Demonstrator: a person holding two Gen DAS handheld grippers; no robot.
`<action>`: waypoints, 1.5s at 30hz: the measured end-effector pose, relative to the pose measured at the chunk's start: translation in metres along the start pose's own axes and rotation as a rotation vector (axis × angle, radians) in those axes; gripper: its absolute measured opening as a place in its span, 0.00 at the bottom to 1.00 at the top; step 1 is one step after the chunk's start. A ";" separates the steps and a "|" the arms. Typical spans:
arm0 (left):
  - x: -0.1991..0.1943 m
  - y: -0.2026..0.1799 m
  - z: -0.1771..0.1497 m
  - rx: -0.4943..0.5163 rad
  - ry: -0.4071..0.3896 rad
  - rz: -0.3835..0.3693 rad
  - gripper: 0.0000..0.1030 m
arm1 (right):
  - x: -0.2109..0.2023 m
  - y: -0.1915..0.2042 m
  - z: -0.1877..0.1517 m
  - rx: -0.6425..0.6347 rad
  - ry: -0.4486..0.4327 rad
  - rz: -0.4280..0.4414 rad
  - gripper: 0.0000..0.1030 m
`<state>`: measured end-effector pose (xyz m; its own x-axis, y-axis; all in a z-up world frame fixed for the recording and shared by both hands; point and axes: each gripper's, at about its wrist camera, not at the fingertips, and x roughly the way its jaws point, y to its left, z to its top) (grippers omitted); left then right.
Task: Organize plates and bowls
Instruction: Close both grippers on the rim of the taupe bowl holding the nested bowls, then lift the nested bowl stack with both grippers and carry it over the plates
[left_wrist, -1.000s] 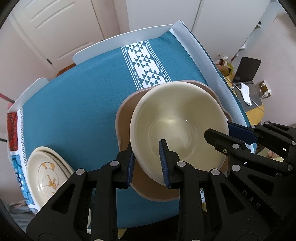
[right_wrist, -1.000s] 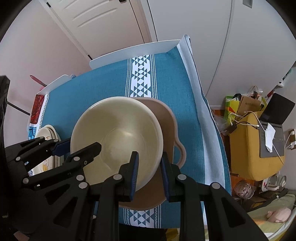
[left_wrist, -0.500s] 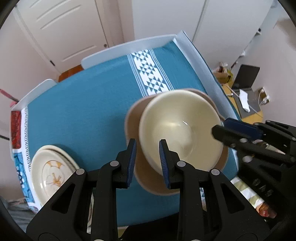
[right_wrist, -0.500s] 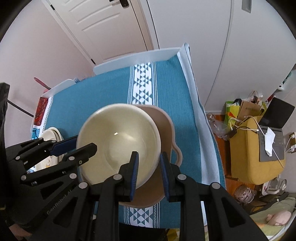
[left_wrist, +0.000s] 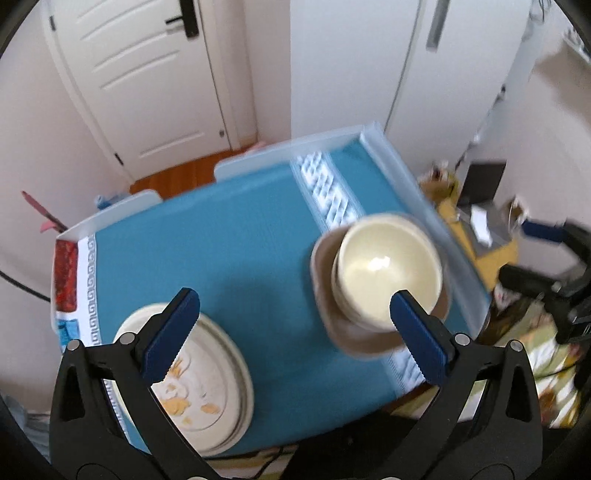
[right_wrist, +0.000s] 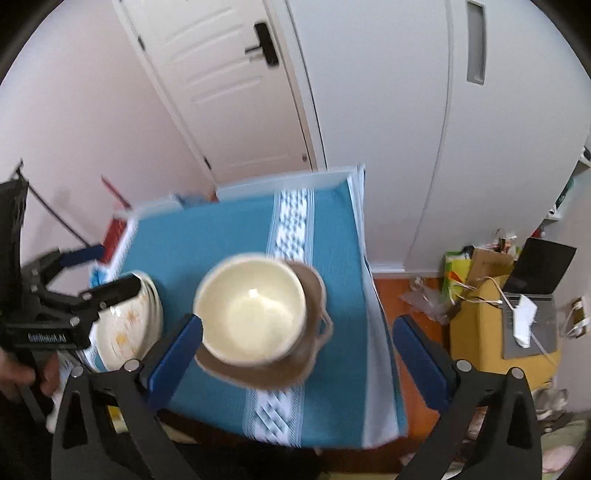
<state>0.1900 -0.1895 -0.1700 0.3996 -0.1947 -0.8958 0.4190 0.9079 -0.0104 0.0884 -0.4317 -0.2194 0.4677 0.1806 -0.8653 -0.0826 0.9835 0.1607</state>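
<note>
left gripper (left_wrist: 291, 332): jaws just spread wide, nothing between them
right gripper (right_wrist: 295, 350): likewise, just let go
bowl (left_wrist: 386, 267): centre right, nested in brown dish (left_wrist: 321, 280) (released)
plates (left_wrist: 199, 384): lower left, stacked

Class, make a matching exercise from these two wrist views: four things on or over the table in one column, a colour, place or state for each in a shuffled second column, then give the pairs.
1. cream bowl
2. brown dish
3. stack of plates
4. left gripper

A. orange pattern, near the table's edge
B. jaws wide, nothing between them
C. lies under the bowl
D. sits on the brown dish

Pairs: 1-D, 2-C, 3-A, 4-B
</note>
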 end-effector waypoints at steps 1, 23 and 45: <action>0.004 0.001 -0.004 0.008 0.018 0.003 1.00 | 0.004 -0.001 -0.003 -0.008 0.030 -0.018 0.99; 0.126 -0.026 -0.028 0.142 0.291 -0.039 0.99 | 0.125 -0.013 -0.029 -0.089 0.380 -0.048 0.79; 0.131 -0.049 -0.044 0.162 0.179 -0.118 0.11 | 0.140 -0.004 -0.038 -0.174 0.234 0.051 0.12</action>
<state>0.1858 -0.2435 -0.3065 0.1957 -0.2142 -0.9570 0.5851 0.8086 -0.0613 0.1204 -0.4107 -0.3593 0.2453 0.2061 -0.9473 -0.2603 0.9553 0.1404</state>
